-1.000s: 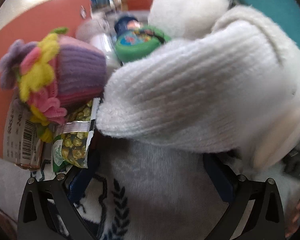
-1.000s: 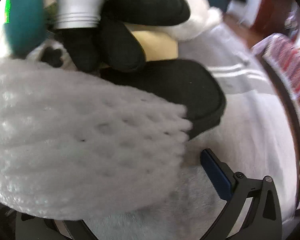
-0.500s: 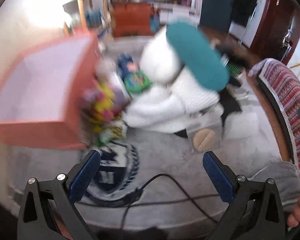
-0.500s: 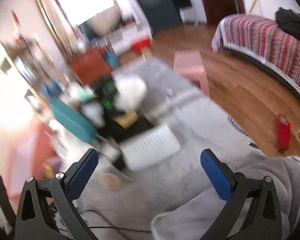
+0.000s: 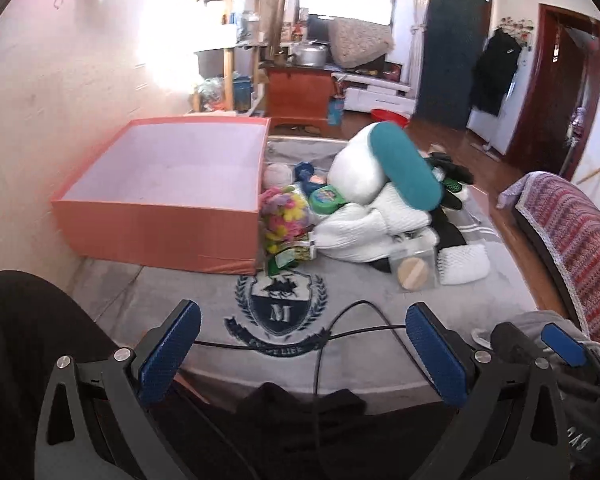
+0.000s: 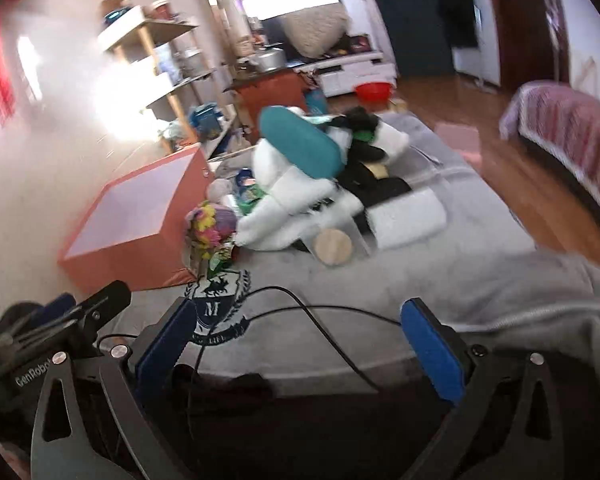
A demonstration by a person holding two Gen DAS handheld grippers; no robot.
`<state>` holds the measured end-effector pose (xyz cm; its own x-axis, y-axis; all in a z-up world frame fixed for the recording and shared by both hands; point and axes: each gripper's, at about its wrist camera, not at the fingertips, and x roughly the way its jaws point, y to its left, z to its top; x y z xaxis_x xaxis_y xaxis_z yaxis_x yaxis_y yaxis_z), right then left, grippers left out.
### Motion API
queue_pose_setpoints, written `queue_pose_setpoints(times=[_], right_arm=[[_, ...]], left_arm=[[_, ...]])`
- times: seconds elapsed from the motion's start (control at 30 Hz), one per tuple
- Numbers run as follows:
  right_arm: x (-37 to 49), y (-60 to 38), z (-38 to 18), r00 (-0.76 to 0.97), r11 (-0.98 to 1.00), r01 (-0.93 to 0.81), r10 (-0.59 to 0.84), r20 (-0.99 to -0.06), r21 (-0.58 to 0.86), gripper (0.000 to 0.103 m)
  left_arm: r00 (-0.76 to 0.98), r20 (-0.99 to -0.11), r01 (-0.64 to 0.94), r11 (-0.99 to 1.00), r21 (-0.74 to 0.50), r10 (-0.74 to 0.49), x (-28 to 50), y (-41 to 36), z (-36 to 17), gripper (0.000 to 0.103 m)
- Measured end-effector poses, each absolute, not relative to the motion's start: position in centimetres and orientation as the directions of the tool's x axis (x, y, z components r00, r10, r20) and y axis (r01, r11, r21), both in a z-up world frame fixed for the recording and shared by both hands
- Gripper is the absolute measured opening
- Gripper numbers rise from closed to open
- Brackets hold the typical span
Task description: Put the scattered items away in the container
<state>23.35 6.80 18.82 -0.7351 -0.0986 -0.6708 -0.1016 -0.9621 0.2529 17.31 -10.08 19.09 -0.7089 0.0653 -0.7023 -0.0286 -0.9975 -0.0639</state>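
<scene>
The orange box (image 5: 160,224) sits on the grey rug (image 5: 204,296) against the wall, open at the top, its pale lilac inside showing nothing in it. Right beside its near corner the scattered items are heaped: a knitted hat with pink and yellow flowers (image 5: 282,214) touches the box wall, with a green snack packet (image 5: 290,256) at its foot. Next comes a white knitted garment (image 5: 364,228), a white plush toy (image 5: 358,170) with a teal oval part (image 5: 406,170) lying across it, and a round green toy (image 5: 326,202) tucked between hat and plush. At the pile's front stand a clear case with a round beige puff (image 5: 414,270) and a white foam net sleeve (image 5: 464,262); black clothing (image 5: 450,232) lies behind.

Both tools are well back from the pile, over the rug's crest. The left hand-held gripper (image 5: 300,354) is spread wide with nothing between its blue pads; the right hand-held gripper (image 6: 300,350) is likewise wide and empty. A black cable (image 5: 340,332) loops across the rug between them. A striped bedspread (image 5: 572,232) lies at the right.
</scene>
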Motion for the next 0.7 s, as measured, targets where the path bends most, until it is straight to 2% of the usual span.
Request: queue_pose_setpoints(times=[0.1,0.17,0.47,0.7], right_arm=[[22.5,7.2,17.8,-0.699,-0.957,-0.117,-0.11,-0.706,0.265,0.103],[22.8,8.0,17.8,-0.707,-0.947,-0.133,-0.115,-0.697,0.292,0.103],[22.2,11.9,16.0,-0.711,-0.867,-0.239,-0.15,-0.687,0.437,0.103],[21.5,10.7,15.8,-0.68,-0.892,-0.212,-0.159,-0.716,0.399,0.103]], left_arm=[[-0.687,-0.72,-0.037,-0.995,-0.094,0.093,17.4,-10.3,18.5,0.103],[-0.678,-0.727,-0.046,-0.993,-0.109,0.112,17.4,-10.3,18.2,0.103],[-0.668,-0.736,-0.079,-0.994,-0.07,0.105,16.8,-8.7,17.2,0.103],[-0.662,-0.742,-0.095,-0.994,-0.053,0.103,16.9,-7.6,16.8,0.103]])
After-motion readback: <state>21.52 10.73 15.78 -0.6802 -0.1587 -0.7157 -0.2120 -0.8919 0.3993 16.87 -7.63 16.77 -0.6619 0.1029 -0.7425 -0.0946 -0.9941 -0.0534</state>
